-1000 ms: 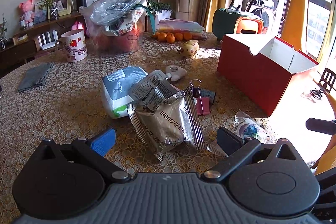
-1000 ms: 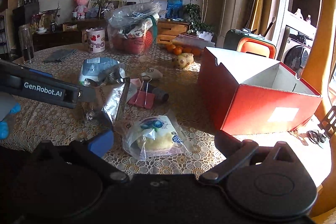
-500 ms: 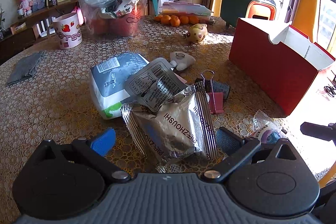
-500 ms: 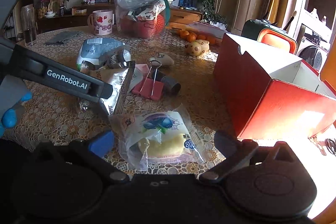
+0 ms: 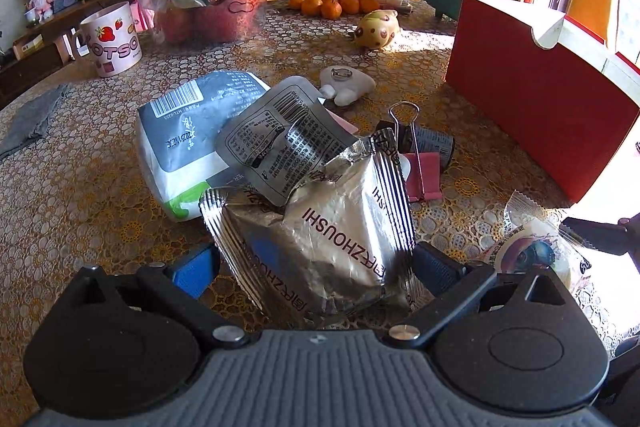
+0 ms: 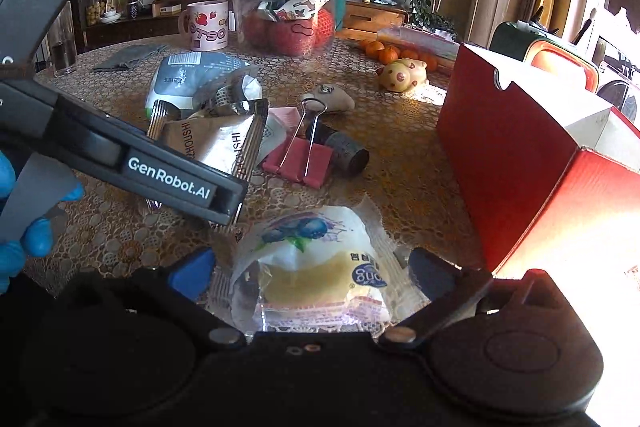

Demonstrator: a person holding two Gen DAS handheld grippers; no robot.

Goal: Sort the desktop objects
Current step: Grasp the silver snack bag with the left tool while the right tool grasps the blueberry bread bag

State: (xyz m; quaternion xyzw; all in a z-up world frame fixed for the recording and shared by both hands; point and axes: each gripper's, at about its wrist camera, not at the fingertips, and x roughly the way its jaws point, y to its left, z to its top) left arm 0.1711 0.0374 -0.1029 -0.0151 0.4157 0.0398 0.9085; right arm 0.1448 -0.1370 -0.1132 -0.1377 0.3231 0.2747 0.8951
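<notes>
Two packets: crinkled silver foil snack packet (image 5: pixel 340 227), clear-wrapped cake (image 6: pixel 320 267).

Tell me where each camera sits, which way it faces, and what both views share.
Left wrist: on the left tool, low over the table, facing the silver snack packet between its open fingers.
Right wrist: on the right tool, facing the cake packet; the left tool's body and a blue-gloved hand show.
Shared: both packets, pink binder clip, red box.
</notes>
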